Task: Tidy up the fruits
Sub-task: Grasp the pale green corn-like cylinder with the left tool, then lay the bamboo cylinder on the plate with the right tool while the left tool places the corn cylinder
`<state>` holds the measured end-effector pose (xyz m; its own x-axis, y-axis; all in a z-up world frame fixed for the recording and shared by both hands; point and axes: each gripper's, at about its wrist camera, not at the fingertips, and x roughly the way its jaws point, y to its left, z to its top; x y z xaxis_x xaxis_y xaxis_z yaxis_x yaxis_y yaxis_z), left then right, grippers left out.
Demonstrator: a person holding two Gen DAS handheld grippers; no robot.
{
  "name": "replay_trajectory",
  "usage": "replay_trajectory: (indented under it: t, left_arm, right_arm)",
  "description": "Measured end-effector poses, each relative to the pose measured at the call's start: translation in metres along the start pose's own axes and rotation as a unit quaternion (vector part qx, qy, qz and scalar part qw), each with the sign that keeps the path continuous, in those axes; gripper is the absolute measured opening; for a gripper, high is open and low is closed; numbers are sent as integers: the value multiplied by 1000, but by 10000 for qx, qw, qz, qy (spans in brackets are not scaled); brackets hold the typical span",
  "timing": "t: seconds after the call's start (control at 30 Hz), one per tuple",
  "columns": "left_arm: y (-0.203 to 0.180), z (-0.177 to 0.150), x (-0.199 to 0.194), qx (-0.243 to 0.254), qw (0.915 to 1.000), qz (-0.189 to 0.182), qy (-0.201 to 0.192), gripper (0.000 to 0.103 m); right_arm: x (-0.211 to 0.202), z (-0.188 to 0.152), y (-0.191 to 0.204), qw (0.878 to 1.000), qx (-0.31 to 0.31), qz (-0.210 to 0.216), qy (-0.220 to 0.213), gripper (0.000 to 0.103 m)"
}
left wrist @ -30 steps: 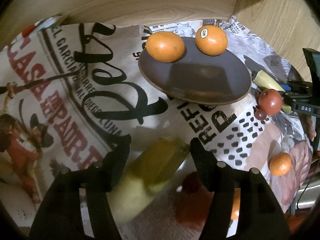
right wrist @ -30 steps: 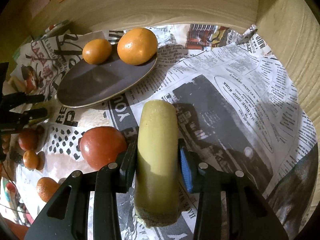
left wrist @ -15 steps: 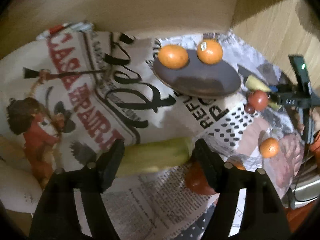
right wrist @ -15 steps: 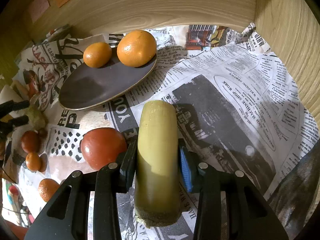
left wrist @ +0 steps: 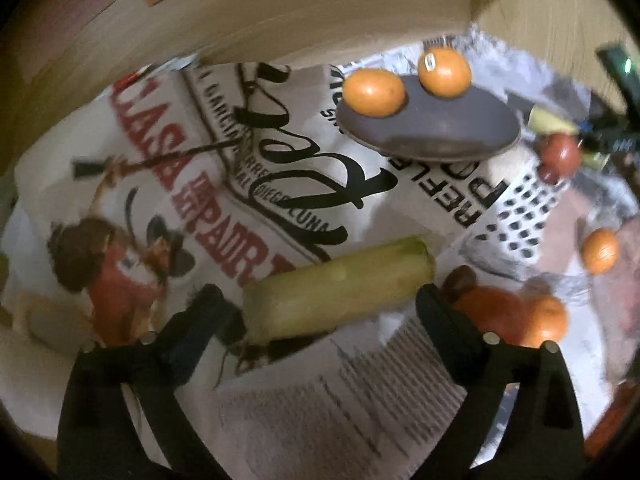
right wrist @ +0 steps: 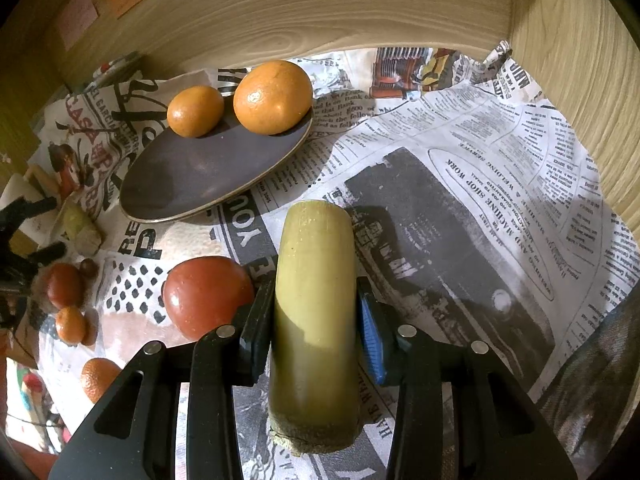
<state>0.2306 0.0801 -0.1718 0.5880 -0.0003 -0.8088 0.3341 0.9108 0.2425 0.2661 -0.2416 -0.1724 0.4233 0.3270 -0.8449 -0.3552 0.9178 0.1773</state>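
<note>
Right wrist: tongs [right wrist: 316, 316] clamped on yellow-green stalk [right wrist: 314, 304]; left tongs [left wrist: 324, 308] wide apart (blurry, seemingly empty).

newspaper [right wrist: 460, 168] over the surface, under plate [right wrist: 192, 184] and loose fruit

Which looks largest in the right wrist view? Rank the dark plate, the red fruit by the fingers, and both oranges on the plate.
1. dark plate
2. red fruit, though nearness to the camera inflates it
3. larger orange
4. smaller orange

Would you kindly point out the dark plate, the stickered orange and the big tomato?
dark plate [right wrist: 200, 176], right wrist view, bare centre.
stickered orange [left wrist: 446, 74], left wrist view, its middle.
big tomato [right wrist: 206, 294], right wrist view, front face.
</note>
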Motion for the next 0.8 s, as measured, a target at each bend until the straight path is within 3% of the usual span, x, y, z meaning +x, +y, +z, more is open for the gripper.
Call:
replay_trajectory:
  t: [0.07, 0.2, 0.37, 0.53, 0.8]
  left_arm:
    - [-2, 4, 5, 75, 10000, -19, -61, 101]
    - [4, 15, 16, -104, 9986, -513, -25, 100]
    - [15, 20, 31, -499, 9941, -954, 127, 86]
    - [18, 23, 40, -643, 9935, -884, 314, 66]
    - [25, 17, 38, -903, 9926, -719, 380, 60]
  right_arm:
    - [0, 0, 0, 10000, 0, 6, 7, 36]
    - [1, 1, 2, 9999, -121, -64, 77, 36]
    - [3, 4, 4, 9996, -225, -66, 161, 38]
    - [4, 8, 0, 9997, -140, 12, 195, 38]
    - [6, 10, 0, 9998, -177, -19, 111, 37]
